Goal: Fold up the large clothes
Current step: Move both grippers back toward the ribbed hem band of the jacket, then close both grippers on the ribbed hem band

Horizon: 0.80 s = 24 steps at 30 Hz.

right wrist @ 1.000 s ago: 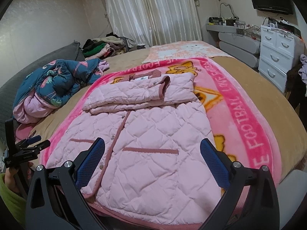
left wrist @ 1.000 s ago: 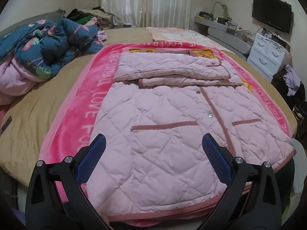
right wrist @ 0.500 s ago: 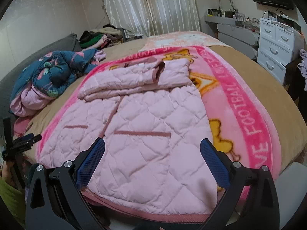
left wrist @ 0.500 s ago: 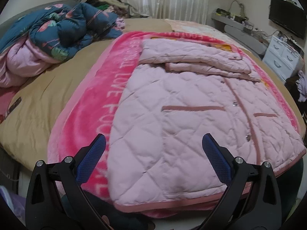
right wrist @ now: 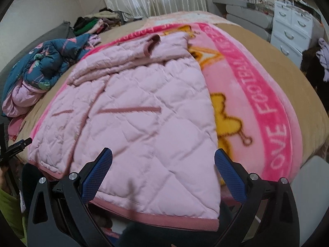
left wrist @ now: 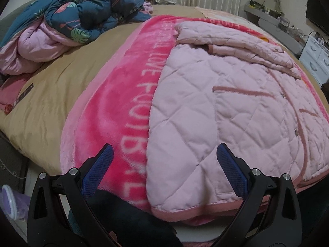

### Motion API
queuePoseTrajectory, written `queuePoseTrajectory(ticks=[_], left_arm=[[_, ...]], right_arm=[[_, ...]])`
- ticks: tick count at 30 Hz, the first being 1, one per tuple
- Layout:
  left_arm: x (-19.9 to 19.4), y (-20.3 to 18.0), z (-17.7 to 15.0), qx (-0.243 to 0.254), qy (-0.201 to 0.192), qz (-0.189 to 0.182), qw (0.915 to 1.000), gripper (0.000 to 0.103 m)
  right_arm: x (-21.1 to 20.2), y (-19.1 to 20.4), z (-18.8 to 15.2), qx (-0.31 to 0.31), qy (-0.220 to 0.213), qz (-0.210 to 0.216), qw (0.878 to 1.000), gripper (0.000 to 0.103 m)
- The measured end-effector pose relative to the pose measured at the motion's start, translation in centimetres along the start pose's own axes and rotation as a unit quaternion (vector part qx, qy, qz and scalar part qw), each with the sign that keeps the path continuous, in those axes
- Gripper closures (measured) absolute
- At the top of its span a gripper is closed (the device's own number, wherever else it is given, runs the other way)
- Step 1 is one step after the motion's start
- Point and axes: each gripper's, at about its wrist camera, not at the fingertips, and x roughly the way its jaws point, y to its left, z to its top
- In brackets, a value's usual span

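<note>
1. My left gripper [left wrist: 164, 164] gapes wide, gripping nothing, over the left hem corner of the pale pink quilted jacket [left wrist: 226, 103].
2. The jacket lies flat on the bright pink fleece blanket [left wrist: 123, 103], sleeves folded across.
3. My right gripper [right wrist: 163, 166] is spread wide and empty, near the right hem corner.

Left hand-held gripper [left wrist: 164, 160], jaws apart, above the hem corner of a pink quilted jacket [left wrist: 226, 111] on a pink blanket [left wrist: 123, 94].
</note>
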Motion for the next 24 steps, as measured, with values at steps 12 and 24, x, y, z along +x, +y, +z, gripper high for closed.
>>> queuePoseTrajectory(ticks=[12,24], left_arm=[[2.4,0.2,-1.5,0.014,0.034,0.009,0.9993,0.009],[3.2,-0.2,-1.7,0.020,0.042,0.004,0.9989,0.009]], right_arm=[[2.6,-1.6,-1.9,-0.004,0.068,-0.005,0.998,0.004],[4.2,-2.3,-2.7,0.011,0.113,0.091,0.989,0.033]])
